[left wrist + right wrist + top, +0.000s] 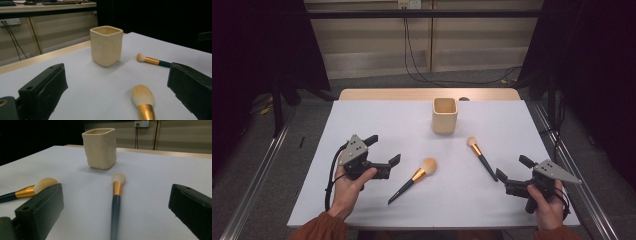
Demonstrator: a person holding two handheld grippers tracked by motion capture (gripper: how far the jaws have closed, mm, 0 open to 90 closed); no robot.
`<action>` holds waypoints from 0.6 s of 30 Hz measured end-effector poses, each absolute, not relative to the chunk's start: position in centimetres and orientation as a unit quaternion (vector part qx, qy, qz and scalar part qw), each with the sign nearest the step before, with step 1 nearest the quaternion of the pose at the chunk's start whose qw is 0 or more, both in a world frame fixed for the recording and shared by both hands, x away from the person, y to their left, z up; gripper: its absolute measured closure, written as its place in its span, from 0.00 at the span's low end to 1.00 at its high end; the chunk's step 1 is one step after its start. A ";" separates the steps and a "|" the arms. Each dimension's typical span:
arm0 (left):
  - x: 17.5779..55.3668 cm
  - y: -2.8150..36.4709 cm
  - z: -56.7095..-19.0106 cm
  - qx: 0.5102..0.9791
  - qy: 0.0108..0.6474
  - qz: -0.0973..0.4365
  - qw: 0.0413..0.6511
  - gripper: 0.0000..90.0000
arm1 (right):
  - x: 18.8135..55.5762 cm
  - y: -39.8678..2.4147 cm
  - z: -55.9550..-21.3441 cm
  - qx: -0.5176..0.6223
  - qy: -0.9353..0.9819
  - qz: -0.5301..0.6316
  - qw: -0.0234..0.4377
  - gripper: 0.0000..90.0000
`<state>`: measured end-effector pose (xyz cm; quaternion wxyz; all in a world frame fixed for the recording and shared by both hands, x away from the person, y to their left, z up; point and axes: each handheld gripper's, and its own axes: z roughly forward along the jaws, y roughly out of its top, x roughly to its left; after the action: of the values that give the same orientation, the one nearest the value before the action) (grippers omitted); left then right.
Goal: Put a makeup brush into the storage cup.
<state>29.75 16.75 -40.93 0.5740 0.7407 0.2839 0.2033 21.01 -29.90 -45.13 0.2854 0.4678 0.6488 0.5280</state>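
Your left tool (384, 149) sits at the near left of the white surface (377, 115), jaws spread apart and holding nothing. Your right tool (514, 169) sits at the near right, jaws likewise apart and empty. The large brush (413, 178) lies flat between them, just right of your left tool, its round head (142, 95) pointing to the far right. The small brush (481, 157) lies flat near your right tool, its head (118, 178) towards the cup (445, 115). The cream square cup stands upright at the far middle, well apart from both tools. Neither brush touches the cup or a tool.
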 end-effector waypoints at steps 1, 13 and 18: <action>30.0 16.5 -41.0 0.741 0.285 0.204 0.573 0.02 | 21.0 -29.9 -45.1 0.468 0.649 0.528 0.285 0.00; 31.2 14.3 -41.1 0.752 0.265 0.200 0.570 0.02 | 21.0 -29.9 -45.1 0.468 0.650 0.527 0.285 0.00; 31.8 13.2 -41.0 0.756 0.263 0.187 0.569 0.02 | 21.0 -29.9 -45.1 0.468 0.650 0.528 0.284 0.00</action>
<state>31.78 13.21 -40.99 0.5691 0.7562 0.2632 0.1869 21.02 -29.87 -45.14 0.2838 0.4676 0.6500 0.5276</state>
